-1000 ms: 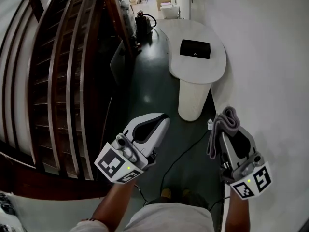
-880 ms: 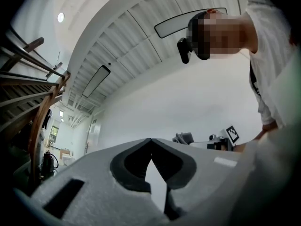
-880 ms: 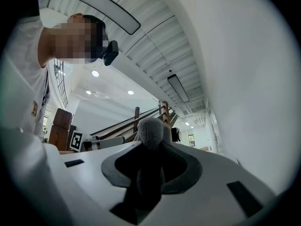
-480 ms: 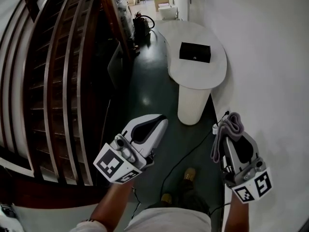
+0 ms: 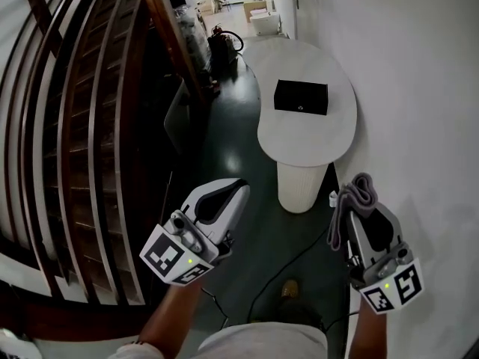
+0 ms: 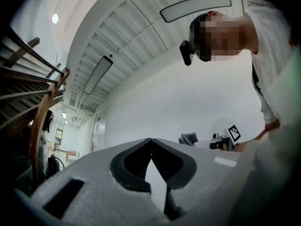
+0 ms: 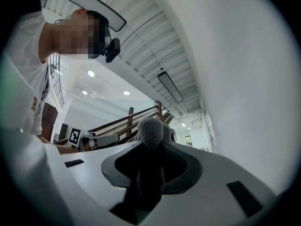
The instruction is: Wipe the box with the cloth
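I am pinching the cloth (image 5: pixel 358 188) in my right hand-held gripper (image 5: pixel 365 206), left hand-held gripper (image 5: pixel 239 187) pressed together, with the box (image 5: pixel 301 97) lying on the counter (image 5: pixel 299 139) well ahead.

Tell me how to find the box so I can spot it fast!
Look along the white wall to the rounded white table beside it. On its top lies the box: flat, black and rectangular, the only thing on that table and dark against all the white.
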Demonstrator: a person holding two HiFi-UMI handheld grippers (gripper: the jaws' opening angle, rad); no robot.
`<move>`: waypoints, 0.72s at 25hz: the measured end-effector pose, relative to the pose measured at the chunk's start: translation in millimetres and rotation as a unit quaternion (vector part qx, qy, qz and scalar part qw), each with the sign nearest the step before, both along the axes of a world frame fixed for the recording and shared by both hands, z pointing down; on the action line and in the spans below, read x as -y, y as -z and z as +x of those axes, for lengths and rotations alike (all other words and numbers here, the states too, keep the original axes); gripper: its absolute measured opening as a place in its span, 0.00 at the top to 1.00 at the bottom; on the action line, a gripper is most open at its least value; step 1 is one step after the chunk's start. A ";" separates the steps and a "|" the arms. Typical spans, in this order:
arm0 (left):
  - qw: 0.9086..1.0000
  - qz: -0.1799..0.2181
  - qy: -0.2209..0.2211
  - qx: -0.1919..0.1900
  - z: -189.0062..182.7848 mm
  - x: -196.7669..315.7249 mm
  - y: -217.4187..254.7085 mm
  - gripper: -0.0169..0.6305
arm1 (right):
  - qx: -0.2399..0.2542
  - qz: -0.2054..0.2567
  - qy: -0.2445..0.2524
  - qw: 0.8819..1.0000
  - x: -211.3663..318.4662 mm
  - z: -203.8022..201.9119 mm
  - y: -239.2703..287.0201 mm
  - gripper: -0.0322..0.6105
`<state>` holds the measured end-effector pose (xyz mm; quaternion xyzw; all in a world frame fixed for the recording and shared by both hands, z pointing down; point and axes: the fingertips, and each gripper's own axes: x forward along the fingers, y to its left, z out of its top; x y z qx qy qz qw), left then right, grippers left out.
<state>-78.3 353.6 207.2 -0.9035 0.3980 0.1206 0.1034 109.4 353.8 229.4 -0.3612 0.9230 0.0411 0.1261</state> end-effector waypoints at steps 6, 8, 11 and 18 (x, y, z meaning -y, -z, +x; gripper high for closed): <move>1.000 -0.005 0.024 0.005 15.4 96.8 -7.1 0.95 | 0.005 0.002 0.004 1.000 97.3 30.1 -2.6 0.79; 1.000 -0.004 0.030 0.006 18.7 116.3 -9.0 0.95 | 0.004 0.003 0.004 1.000 117.5 37.2 -4.5 0.79; 0.999 -0.003 0.037 0.007 24.5 133.1 -11.4 0.95 | 0.001 -0.002 0.004 1.000 136.7 44.9 -9.8 0.79; 0.999 -0.001 0.042 0.008 13.2 198.0 2.8 0.95 | -0.014 -0.009 0.008 1.000 205.9 29.8 1.0 0.79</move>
